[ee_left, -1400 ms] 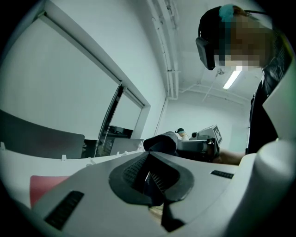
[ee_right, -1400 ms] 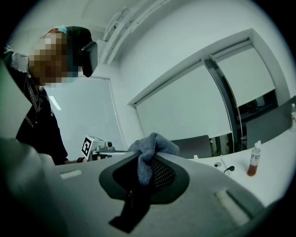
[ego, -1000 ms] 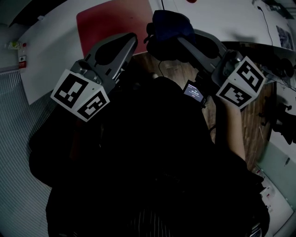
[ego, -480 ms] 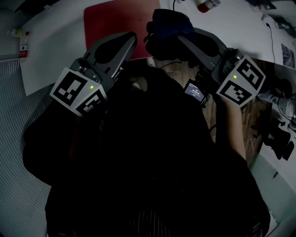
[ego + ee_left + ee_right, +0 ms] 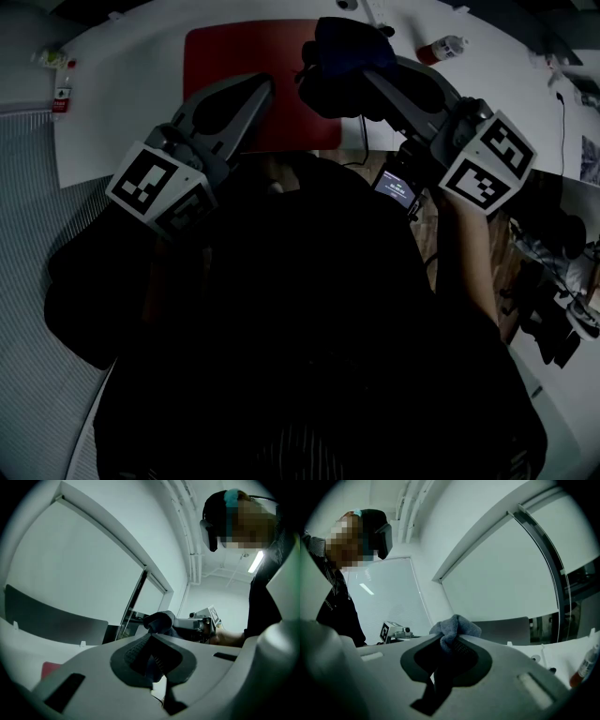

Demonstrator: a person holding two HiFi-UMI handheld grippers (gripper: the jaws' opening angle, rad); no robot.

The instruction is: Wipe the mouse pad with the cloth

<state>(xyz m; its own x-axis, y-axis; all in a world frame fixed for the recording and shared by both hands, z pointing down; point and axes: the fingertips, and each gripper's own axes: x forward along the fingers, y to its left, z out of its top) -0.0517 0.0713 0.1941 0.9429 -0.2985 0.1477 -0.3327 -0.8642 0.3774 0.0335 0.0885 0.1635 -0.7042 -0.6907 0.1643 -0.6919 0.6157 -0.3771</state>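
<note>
A red mouse pad (image 5: 234,56) lies flat on the white table (image 5: 122,112) at the top of the head view. Held above the pad's right edge, my right gripper (image 5: 354,73) is shut on a bunched dark blue cloth (image 5: 342,52). In the right gripper view the cloth (image 5: 455,627) bulges out over the jaw tips and a strip of it hangs down between them. Over the pad's near edge is my left gripper (image 5: 264,86), shut and holding nothing. Its jaws (image 5: 149,638) meet at the tips in the left gripper view, where a red corner of the pad (image 5: 49,670) shows below.
A small bottle with a red cap (image 5: 442,47) lies on the table right of the pad, also seen as the bottle (image 5: 583,665). A small lit screen device (image 5: 394,185) hangs by my right forearm. The person's dark clothing fills the lower head view. Wooden floor (image 5: 427,234) lies at right.
The table and red pad have come further into the head view beneath both grippers. The right gripper still holds the cloth and the left stays shut.
</note>
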